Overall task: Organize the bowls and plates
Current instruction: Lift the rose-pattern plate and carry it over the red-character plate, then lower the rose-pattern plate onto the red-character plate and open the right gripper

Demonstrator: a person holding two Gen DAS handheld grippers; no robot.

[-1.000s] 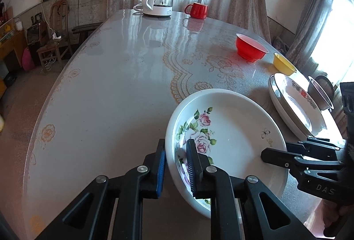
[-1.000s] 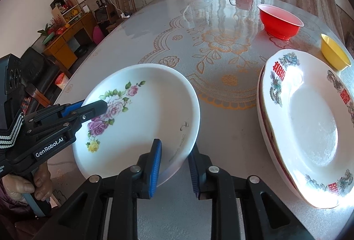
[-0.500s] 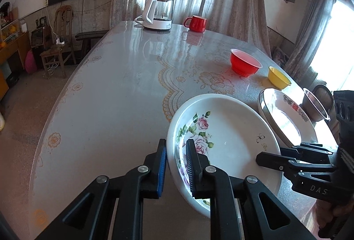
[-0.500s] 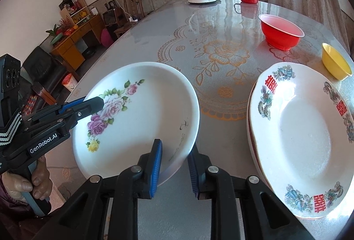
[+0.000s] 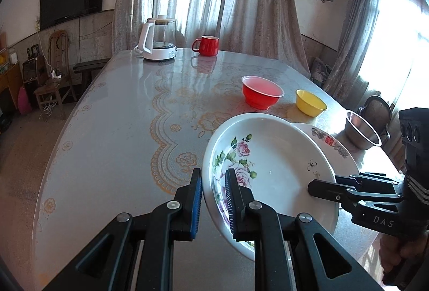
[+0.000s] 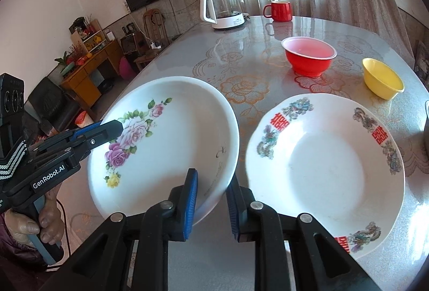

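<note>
A white plate with pink roses (image 5: 276,165) (image 6: 174,140) is held in the air above the table by both grippers. My left gripper (image 5: 213,199) is shut on its left rim; it also shows in the right wrist view (image 6: 112,130). My right gripper (image 6: 211,199) is shut on its near right rim, and it shows in the left wrist view (image 5: 321,187). A white plate with red characters and dragons (image 6: 327,167) (image 5: 329,142) lies on the table just right of the held plate.
A red bowl (image 6: 308,55), a yellow bowl (image 6: 382,81) and a steel bowl (image 5: 362,130) stand beyond the plates. A glass kettle (image 5: 158,40) and a red mug (image 5: 207,45) stand at the table's far end. The table edge (image 5: 61,135) runs along the left.
Both grippers have lifted the rose plate higher off the table and carried it right, so its rim now overlaps the dragon plate in the left wrist view.
</note>
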